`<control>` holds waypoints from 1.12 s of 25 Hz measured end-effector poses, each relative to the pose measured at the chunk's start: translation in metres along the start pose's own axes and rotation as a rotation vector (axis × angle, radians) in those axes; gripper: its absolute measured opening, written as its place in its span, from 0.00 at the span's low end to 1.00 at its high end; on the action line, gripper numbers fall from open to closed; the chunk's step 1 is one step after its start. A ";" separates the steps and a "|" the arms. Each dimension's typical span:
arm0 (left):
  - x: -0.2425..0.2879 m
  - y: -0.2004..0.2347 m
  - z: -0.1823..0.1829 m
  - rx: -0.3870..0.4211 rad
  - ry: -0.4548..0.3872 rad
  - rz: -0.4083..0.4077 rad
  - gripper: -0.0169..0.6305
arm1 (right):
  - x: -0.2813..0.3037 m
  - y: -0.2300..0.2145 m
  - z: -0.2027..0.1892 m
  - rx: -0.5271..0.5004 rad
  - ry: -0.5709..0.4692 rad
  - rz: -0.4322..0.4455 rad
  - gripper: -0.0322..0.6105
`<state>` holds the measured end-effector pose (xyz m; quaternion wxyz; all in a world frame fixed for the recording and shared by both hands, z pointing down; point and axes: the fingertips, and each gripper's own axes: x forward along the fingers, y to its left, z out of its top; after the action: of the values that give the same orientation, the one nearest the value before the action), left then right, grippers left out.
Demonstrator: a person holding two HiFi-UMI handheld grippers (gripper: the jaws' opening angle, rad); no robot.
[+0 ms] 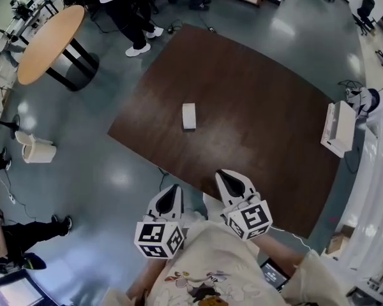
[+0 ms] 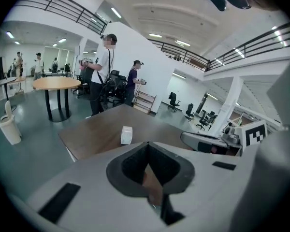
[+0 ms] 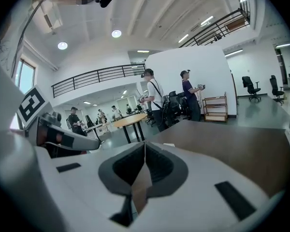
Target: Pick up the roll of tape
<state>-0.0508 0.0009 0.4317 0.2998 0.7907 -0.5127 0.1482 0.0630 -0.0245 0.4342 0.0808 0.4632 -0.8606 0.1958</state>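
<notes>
The roll of tape (image 1: pixel 189 116) is white and stands on edge near the middle of the dark brown table (image 1: pixel 255 94). In the left gripper view the tape (image 2: pixel 126 135) shows just beyond the jaw tips, a little to their left. My left gripper (image 1: pixel 172 189) hovers over the floor at the table's near edge, its jaws shut with nothing between them (image 2: pixel 147 145). My right gripper (image 1: pixel 226 174) sits beside it, just over the near edge, also shut and empty (image 3: pixel 144 145). Both point toward the tape and are well short of it.
A white boxy device (image 1: pixel 337 129) lies at the table's right edge. A round wooden table (image 1: pixel 50 43) and a white bin (image 1: pixel 37 148) stand on the floor to the left. People (image 1: pixel 124 11) stand beyond the far edge.
</notes>
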 end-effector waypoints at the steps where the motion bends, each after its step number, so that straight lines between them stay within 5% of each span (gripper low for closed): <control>1: 0.007 0.002 0.004 -0.010 0.004 0.005 0.04 | 0.006 -0.006 0.001 0.008 0.004 0.002 0.06; 19: 0.080 0.043 0.034 -0.059 0.086 -0.037 0.04 | 0.086 -0.054 -0.011 0.106 0.137 0.073 0.15; 28: 0.112 0.062 0.018 -0.130 0.151 -0.068 0.04 | 0.129 -0.097 -0.055 0.130 0.302 0.211 0.17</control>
<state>-0.0596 -0.1096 0.4982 0.3933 0.7732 -0.4699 0.1636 0.0693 -0.1483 0.5509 0.1577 0.3399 -0.8681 0.3256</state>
